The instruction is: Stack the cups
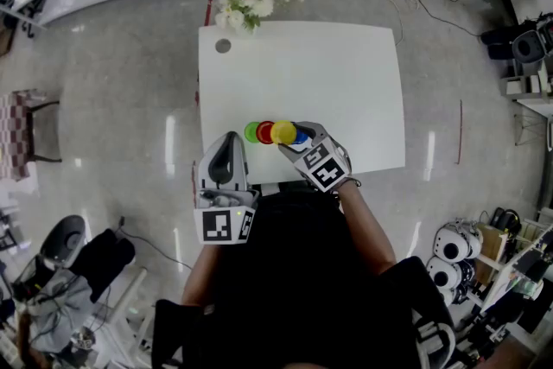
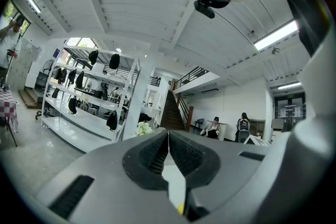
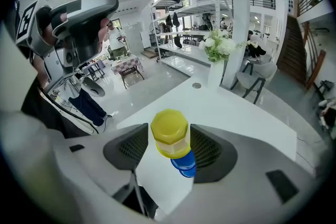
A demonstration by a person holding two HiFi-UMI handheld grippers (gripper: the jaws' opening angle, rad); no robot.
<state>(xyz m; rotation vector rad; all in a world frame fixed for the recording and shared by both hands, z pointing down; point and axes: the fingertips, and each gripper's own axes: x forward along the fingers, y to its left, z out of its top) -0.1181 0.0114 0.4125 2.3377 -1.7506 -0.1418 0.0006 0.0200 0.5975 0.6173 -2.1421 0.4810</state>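
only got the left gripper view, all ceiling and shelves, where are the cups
Observer: The head view shows a green cup, a red cup and a yellow cup in a row near the front edge of the white table.
Operator: right gripper on one
Observer: The yellow cup stands between the jaws of the right gripper. The right gripper view shows them apart, with the pads seemingly just off it.
Operator: any more cups
Observer: A blue cup peeks out beside the yellow one, on the side away from the red.

Cup row [image 1: 275, 132] near table [image 1: 346, 73] front edge; flowers [image 1: 244, 0] probably at far-left corner.
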